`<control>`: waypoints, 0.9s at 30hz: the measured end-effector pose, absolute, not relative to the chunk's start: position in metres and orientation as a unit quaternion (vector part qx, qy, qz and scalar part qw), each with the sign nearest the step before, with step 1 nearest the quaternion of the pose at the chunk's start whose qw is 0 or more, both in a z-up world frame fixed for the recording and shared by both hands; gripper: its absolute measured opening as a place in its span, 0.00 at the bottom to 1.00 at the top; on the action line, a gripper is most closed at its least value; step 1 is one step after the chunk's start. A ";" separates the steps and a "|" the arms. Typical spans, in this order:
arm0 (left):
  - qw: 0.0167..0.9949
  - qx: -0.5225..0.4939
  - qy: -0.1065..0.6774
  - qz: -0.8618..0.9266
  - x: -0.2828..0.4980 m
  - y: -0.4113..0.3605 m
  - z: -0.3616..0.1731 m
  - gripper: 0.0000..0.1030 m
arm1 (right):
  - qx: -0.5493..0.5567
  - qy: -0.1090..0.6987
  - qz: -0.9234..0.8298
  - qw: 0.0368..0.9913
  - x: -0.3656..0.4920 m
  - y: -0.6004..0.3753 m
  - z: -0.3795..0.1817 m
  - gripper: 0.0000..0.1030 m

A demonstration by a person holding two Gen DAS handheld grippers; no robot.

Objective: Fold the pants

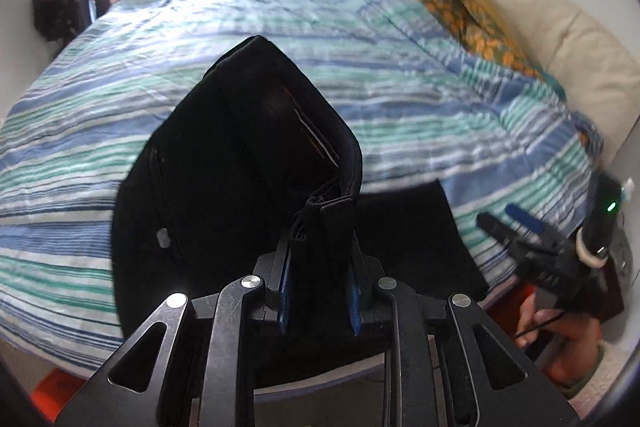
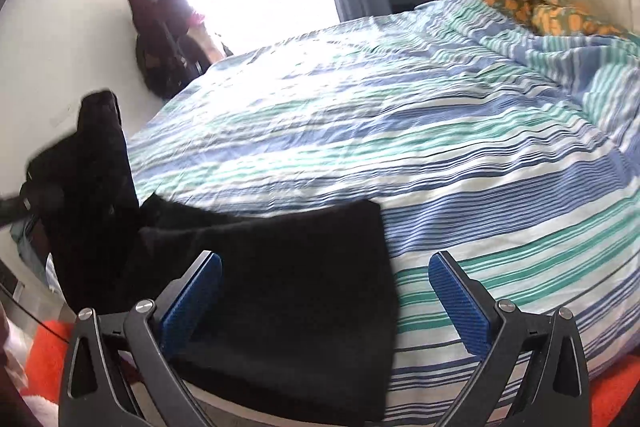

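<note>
Two grippers work over the bed (image 2: 440, 131): the left gripper (image 1: 320, 259) clamps the black pants (image 1: 240, 155), lifted above the bed's near edge; the right gripper (image 2: 324, 287) gapes wide, empty.

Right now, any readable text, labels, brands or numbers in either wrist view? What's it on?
None readable.
Pants: pale stitching and a small pale tag or button, no legible print.
Orange item under the bed: dark marks, too blurred to read.
Striped bedspread: pattern only.
</note>
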State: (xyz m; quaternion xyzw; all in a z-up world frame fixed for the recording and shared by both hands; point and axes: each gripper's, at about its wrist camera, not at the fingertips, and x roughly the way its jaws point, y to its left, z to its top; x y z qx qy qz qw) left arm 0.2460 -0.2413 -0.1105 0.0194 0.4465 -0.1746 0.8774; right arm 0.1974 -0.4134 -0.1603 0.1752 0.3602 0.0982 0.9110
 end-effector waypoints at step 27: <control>0.867 0.048 0.483 -0.112 0.245 -0.183 -0.175 0.58 | 0.382 0.427 0.360 0.736 0.255 -0.389 -0.174 0.99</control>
